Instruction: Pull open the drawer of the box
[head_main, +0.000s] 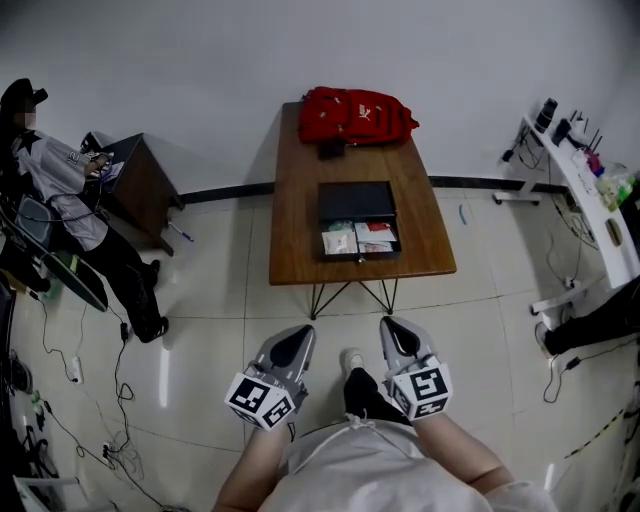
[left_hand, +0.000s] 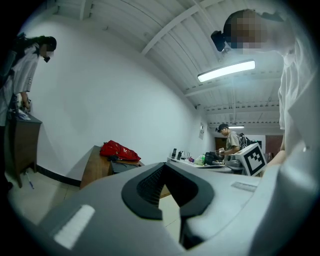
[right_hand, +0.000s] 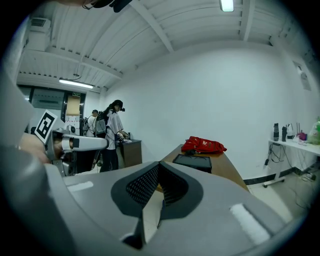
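Drawer (head_main: 360, 241) of the black box (head_main: 356, 198) sits pulled out toward the worktop's (head_main: 295, 230) near edge, apparently holding packets (head_main: 341, 242); left hand-held gripper (head_main: 303, 333) and right hand-held gripper (head_main: 388, 326) hang closed, empty, the pull seemingly done.

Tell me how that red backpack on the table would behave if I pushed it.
The red backpack looks soft and slumped, so it would probably crumple before sliding. It lies flat at the far end of the wooden table, so tipping or rolling seems unlikely.
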